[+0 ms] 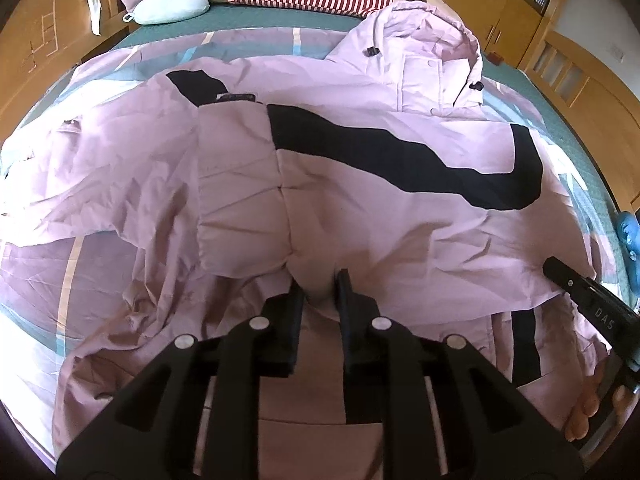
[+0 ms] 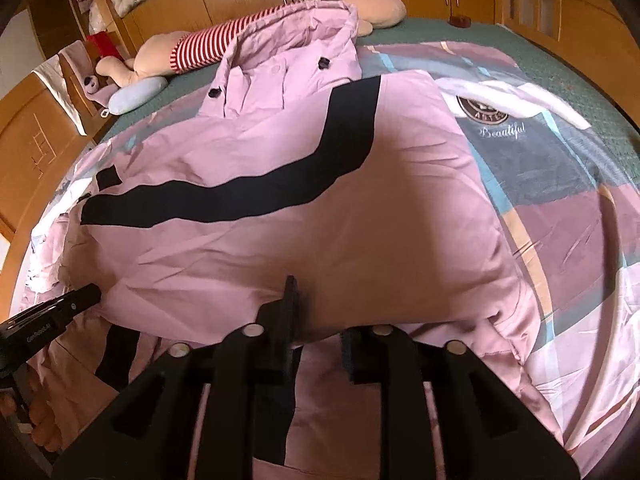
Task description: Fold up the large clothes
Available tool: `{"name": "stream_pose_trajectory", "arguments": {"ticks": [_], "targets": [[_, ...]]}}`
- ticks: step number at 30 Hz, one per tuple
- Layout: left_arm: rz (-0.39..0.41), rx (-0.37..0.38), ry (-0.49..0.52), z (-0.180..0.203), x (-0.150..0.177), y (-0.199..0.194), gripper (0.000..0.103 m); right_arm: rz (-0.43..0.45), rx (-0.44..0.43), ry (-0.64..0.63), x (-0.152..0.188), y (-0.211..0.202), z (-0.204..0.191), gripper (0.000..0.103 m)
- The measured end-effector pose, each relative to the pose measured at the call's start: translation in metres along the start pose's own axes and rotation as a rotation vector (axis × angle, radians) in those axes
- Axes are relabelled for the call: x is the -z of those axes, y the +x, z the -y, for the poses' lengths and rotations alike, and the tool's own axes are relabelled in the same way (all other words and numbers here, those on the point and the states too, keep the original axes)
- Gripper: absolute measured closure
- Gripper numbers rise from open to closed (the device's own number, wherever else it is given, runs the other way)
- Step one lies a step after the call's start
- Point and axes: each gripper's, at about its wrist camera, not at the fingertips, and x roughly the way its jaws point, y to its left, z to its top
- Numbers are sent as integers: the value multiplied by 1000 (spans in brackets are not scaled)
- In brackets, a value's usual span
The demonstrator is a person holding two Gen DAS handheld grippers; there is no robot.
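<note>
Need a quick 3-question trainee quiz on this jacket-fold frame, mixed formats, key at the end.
1. True or false: the left gripper has a bunch of the pink jacket between its fingers.
2. Multiple choice: where does the jacket's hood lie? A) under the right gripper B) at the far end, toward the striped plush toy C) hanging off the bed's side
3. Fill in: the band running across the jacket is coloured ____.

Key: 1 true; 2 B; 3 black.
</note>
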Motion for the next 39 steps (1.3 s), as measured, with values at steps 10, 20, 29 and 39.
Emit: {"name": "stream_pose_trajectory", "arguments": {"ticks": [10, 20, 29, 39], "targets": [[10, -49, 40, 6, 0, 0, 53, 14, 19, -44, 3, -3, -11, 40], [0, -77, 64, 10, 1, 4, 40, -14, 10, 4, 3, 3, -2, 33], [10, -63, 90, 13, 2, 5, 61, 4, 16, 8, 3, 1, -1, 33], [92, -97, 94, 9, -2, -2, 86, 86, -34, 40, 1, -17, 2, 33]]}}
